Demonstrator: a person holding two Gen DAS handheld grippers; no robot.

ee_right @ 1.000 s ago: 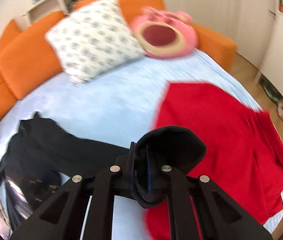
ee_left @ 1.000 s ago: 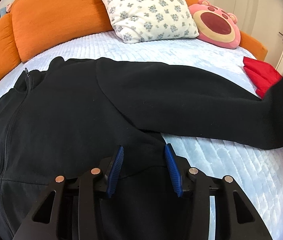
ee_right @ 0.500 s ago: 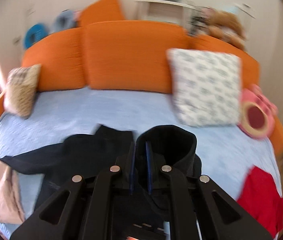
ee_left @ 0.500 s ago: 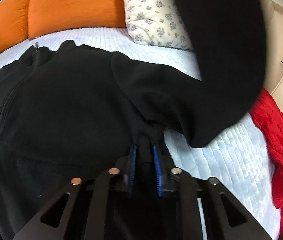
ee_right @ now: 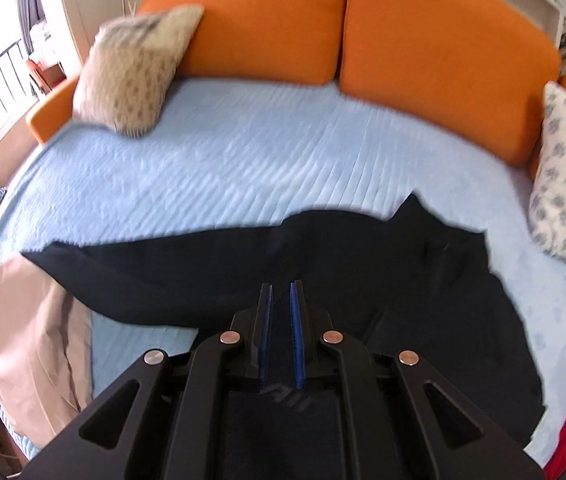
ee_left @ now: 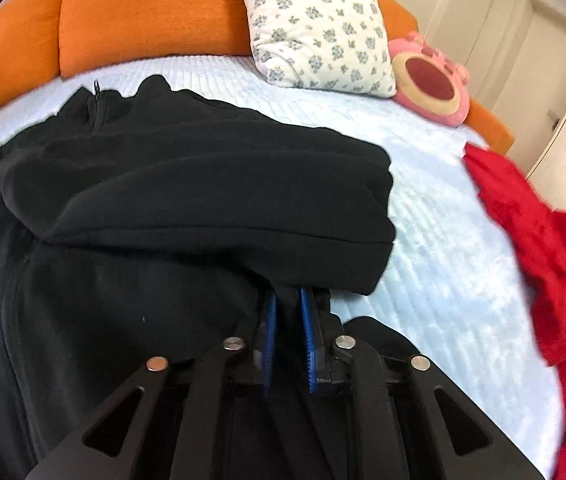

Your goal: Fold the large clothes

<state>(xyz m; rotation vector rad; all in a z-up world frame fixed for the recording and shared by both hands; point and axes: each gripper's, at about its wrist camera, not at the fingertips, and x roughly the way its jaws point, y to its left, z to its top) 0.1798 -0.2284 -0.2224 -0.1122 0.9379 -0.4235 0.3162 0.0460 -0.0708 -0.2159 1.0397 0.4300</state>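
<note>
A black zip jacket (ee_left: pixel 103 240) lies spread on the light blue bed (ee_left: pixel 435 240). One sleeve (ee_left: pixel 211 196) lies folded across the jacket's chest. My left gripper (ee_left: pixel 287 300) is shut on the jacket's fabric at the underarm, just below the folded sleeve. In the right wrist view the jacket (ee_right: pixel 403 272) lies below my right gripper (ee_right: pixel 279 292), with its other sleeve (ee_right: pixel 143 276) stretched out to the left. The right gripper's jaws stand almost closed with a narrow gap, and I see nothing held between them.
A red garment (ee_left: pixel 543 248) lies at the bed's right edge. A beige garment (ee_right: pixel 31 332) lies at the left edge. A floral pillow (ee_left: pixel 319 24), a pink plush toy (ee_left: pixel 431 80), a tan pillow (ee_right: pixel 131 68) and orange cushions (ee_right: pixel 443 48) line the back.
The right gripper carried the sleeve over the jacket's chest, let it go, and now faces the other sleeve. The left gripper closed on the fabric at the underarm.
</note>
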